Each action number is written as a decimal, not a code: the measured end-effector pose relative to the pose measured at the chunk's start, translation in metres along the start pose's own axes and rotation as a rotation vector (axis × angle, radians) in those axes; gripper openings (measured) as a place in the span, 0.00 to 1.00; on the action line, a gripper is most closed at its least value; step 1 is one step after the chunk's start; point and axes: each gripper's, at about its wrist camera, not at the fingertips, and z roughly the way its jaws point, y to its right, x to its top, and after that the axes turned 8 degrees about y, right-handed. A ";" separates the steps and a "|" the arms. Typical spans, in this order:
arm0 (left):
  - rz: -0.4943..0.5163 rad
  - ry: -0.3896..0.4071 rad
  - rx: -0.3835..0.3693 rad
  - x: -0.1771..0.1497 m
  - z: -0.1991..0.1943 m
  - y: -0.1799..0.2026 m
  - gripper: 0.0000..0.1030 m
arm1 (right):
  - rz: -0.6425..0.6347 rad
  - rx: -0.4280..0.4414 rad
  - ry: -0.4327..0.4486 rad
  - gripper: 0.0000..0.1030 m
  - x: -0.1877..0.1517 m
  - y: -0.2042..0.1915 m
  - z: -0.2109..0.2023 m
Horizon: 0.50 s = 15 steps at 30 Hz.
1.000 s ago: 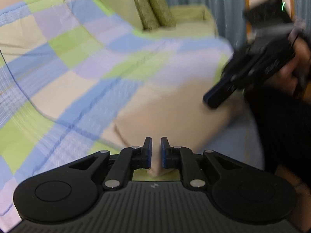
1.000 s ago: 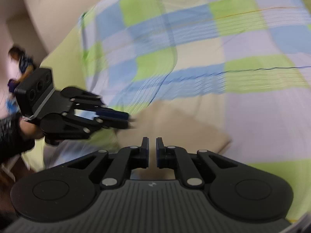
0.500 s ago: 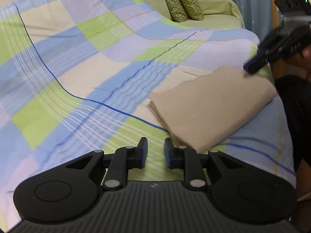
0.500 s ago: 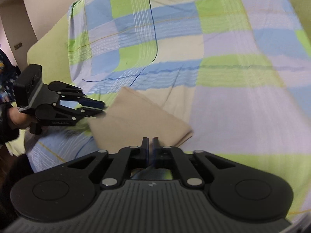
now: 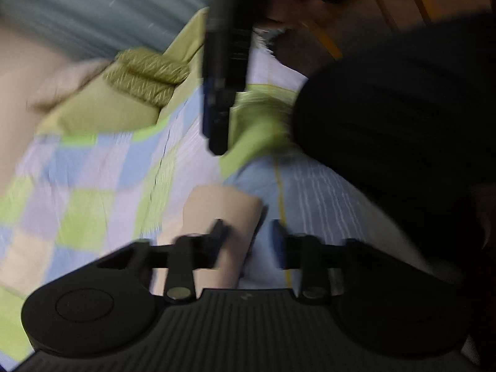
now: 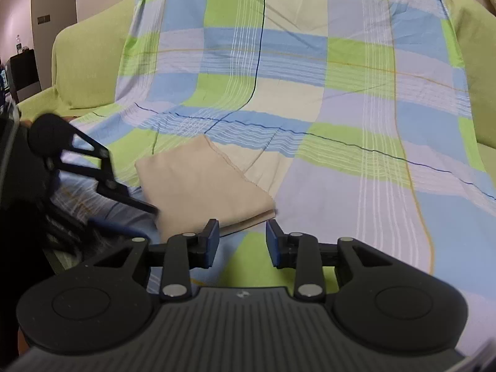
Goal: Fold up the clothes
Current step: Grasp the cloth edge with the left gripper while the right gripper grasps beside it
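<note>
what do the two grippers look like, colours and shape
Both are matte black plastic. The right gripper has two blue-padded fingers on linkage bars with silver pivot pins, round side discs and a ribbed grey base. The left gripper matches it, though blurred.

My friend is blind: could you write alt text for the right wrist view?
A folded beige cloth lies on a checked blue, green and cream sheet, just beyond the open right claw. The left claw reaches in beside it.
</note>
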 end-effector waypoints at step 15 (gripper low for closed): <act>0.006 -0.065 0.057 0.009 0.035 -0.009 0.26 | -0.118 -0.006 0.010 0.38 -0.006 -0.006 0.002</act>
